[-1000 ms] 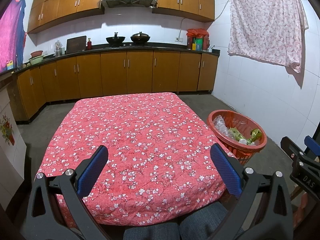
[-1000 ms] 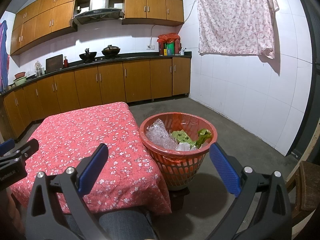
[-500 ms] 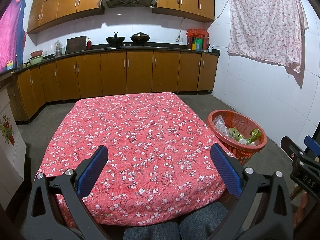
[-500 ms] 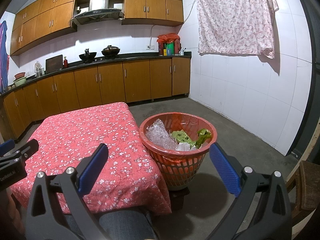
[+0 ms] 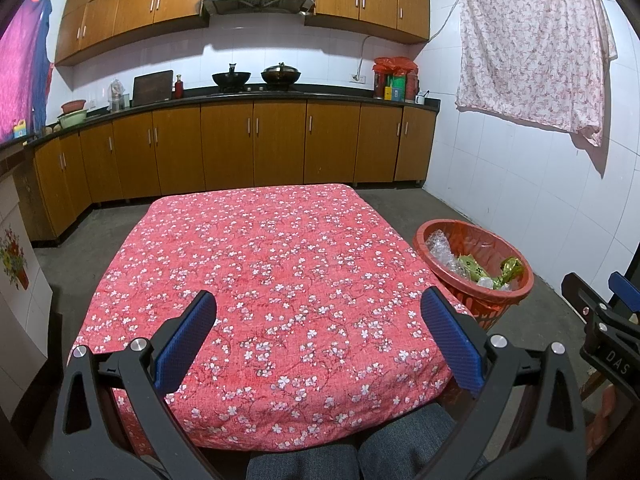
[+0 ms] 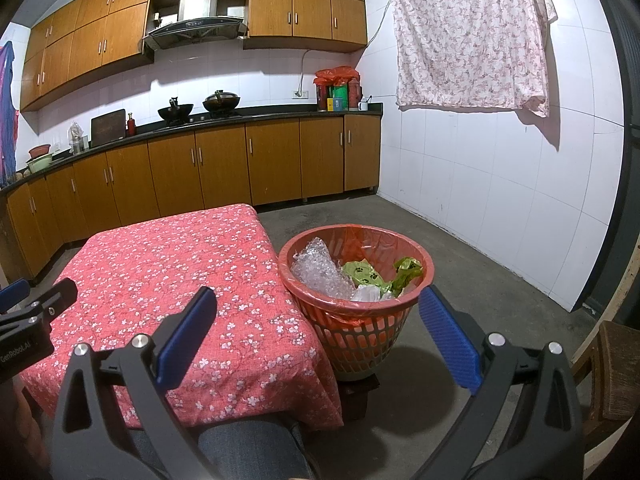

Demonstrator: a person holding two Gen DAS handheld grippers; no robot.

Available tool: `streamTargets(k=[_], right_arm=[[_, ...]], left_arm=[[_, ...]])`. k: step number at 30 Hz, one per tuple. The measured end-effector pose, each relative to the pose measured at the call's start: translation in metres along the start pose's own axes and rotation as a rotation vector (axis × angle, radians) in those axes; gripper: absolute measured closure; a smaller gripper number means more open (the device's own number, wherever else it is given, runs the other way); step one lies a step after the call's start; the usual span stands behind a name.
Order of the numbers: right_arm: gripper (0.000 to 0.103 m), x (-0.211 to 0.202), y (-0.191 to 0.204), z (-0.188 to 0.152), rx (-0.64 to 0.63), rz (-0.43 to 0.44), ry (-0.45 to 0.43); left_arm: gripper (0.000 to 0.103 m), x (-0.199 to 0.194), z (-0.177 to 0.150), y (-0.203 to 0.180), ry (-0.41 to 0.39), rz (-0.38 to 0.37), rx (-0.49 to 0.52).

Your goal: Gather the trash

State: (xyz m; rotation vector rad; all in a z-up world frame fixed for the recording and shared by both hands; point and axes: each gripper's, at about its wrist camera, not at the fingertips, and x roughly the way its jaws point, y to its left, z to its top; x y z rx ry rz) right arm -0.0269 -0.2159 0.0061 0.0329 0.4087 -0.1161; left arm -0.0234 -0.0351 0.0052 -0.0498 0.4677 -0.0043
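Observation:
An orange plastic basket [image 6: 416,252] lined with a bag stands on a low stool right of the table; it also shows in the left wrist view [image 5: 524,276]. It holds clear bubble wrap [image 6: 316,268], green wrappers [image 6: 366,274] and a white scrap. My left gripper [image 5: 320,320] is open and empty over the near edge of the table [image 5: 256,240], which has a red flowered cloth. My right gripper [image 6: 318,320] is open and empty, just in front of the basket.
Wooden kitchen cabinets [image 5: 256,144] and a counter with pots run along the back. A flowered cloth [image 6: 468,36] hangs on the white tiled right wall. A wooden chair [image 6: 612,368] is at the far right. My knees [image 6: 248,456] are below the grippers.

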Motion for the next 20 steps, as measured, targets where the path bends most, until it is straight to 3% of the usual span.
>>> streamTargets(k=[20], right_arm=[[0.004, 0.0005, -0.0003, 0.0009, 0.0, 0.001, 0.0]], left_arm=[[0.002, -0.0023, 0.0014, -0.0002, -0.013, 0.014, 0.019]])
